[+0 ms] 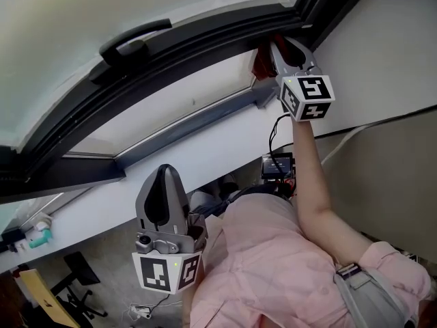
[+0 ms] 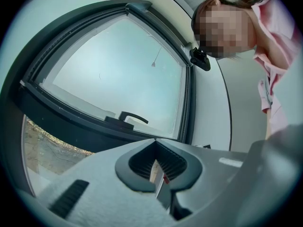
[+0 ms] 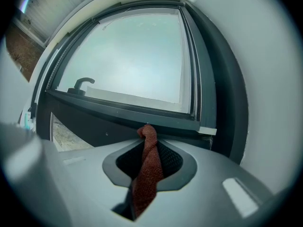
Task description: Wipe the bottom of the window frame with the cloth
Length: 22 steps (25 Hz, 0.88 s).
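Closest in, there's the person's pink sleeve (image 1: 321,203), arm stretched out. The left gripper (image 1: 162,183) hangs low and back, well apart from the window. Its jaws are pressed together with nothing between them, only a thin sliver of light showing through the pads.

Further out, the right gripper (image 1: 285,52) is up at the window's right corner. Its jaws are clamped on the rust-red cloth (image 3: 147,174), which runs straight down the middle between the two fingers. The twisted tip pokes out past the fingertips and meets the dark bottom rail of the window frame (image 3: 156,118), just left of the corner.

Beyond that, the black window handle (image 3: 80,85) sits on the sash, well to the left of the cloth. Behind it is the pale pane (image 3: 137,60).
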{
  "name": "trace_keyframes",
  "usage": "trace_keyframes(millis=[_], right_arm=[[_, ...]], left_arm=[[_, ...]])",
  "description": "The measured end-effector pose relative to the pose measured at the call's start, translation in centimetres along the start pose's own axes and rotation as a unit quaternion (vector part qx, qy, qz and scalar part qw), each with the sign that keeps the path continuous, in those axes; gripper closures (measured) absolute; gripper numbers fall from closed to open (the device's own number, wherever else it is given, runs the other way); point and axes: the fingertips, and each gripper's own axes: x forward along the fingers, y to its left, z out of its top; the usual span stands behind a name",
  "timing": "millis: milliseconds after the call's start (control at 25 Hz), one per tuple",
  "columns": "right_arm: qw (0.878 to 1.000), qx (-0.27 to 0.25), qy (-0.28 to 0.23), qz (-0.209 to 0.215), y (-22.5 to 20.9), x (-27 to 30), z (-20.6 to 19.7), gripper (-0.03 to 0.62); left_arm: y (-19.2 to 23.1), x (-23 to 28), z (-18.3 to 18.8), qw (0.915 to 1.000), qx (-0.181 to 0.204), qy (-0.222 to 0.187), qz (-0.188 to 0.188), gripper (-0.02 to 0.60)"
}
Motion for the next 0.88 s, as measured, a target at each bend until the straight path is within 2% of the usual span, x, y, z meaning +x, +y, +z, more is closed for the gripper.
trace_keyframes(millis=[640,880], right_arm=[[1.0,-0.005,0.011,-0.021,-0.9,-0.1,-0.2,0.537],[0.998,0.014,0.015,-0.055,-3.1,-0.4,-0.5,0.537]], left_arm=[[0.9,0.5,0.2,1.0,-0.004,-0.005,0.004,0.583],[1.2,0.3,0.4,0.9999,-0.001,-0.007,0.007,0.583]])
